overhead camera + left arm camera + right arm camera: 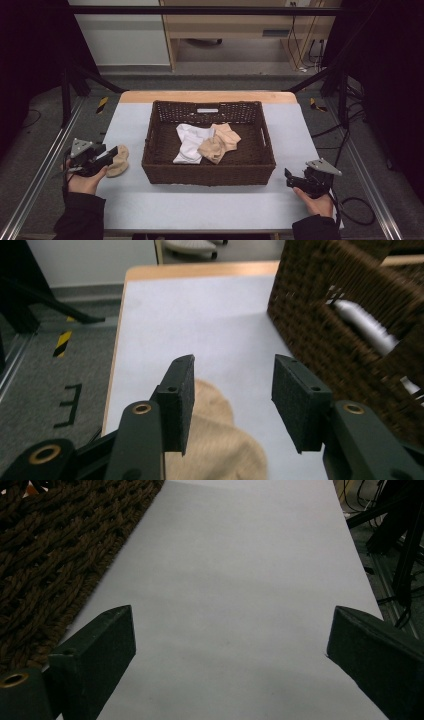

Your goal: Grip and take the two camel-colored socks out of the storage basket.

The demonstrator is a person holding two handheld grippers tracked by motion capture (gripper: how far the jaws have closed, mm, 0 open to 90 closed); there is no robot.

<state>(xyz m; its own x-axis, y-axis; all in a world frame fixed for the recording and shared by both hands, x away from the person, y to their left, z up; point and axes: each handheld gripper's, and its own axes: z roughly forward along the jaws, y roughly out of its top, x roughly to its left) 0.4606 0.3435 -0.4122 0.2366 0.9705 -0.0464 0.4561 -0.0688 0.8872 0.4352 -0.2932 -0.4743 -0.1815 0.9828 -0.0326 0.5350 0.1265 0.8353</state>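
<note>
My left gripper sits at the left edge of the table, jaws apart and released. In the left gripper view, the left gripper has a clear gap between its two black pads, and neither pad presses on anything. A beige sock lies flat on the table surface below the jaws, partly under the left-hand one. In the high view, the beige sock rests just beside the gripper tips, outside the wicker basket and near its left wall.

My right gripper rests at the right side of the table, near the basket's front right corner. In the right gripper view, the right gripper has its jaws spread wide, with bare table surface between them and the basket's woven wall at the left.

Inside the basket lie a white garment and, touching it on the right, a tan garment.
</note>
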